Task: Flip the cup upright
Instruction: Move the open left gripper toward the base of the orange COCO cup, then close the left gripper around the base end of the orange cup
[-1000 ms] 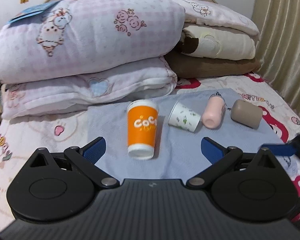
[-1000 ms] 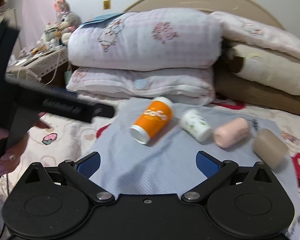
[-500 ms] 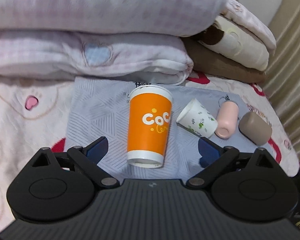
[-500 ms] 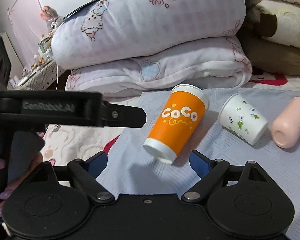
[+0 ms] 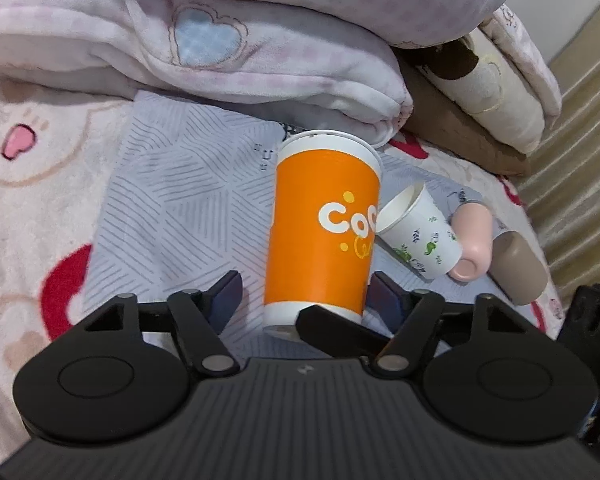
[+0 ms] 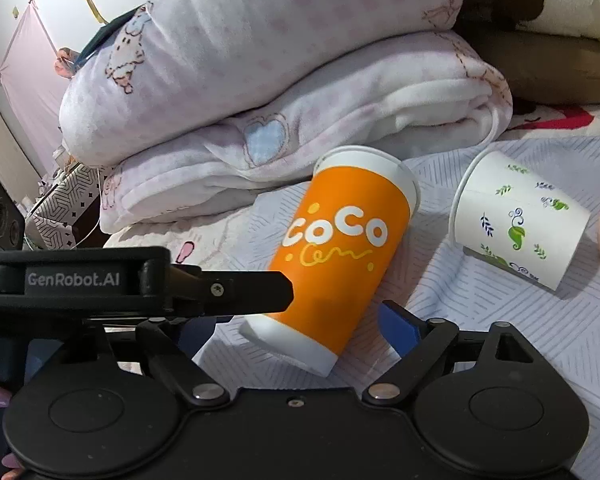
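Note:
An orange "coco" paper cup (image 5: pixel 324 232) lies on its side on a grey patterned cloth (image 5: pixel 188 184), base toward me, rim toward the pillows. It also shows in the right wrist view (image 6: pixel 340 256). My left gripper (image 5: pixel 306 300) is open, its blue pads on either side of the cup's base without touching. My right gripper (image 6: pixel 300 328) is open too, its fingers flanking the same base. The left gripper's body (image 6: pixel 136 284) crosses the right wrist view just left of the cup.
A white leaf-print cup (image 5: pixel 420 236), a pink cup (image 5: pixel 474 240) and a brown cup (image 5: pixel 520 268) lie on their sides to the right. Folded blankets (image 5: pixel 220 48) are stacked close behind. A curtain (image 5: pixel 580 120) hangs at the right.
Both grippers have moved forward and down to the orange cup, which now sits between each pair of fingers. The left gripper's fingers have narrowed around the base.

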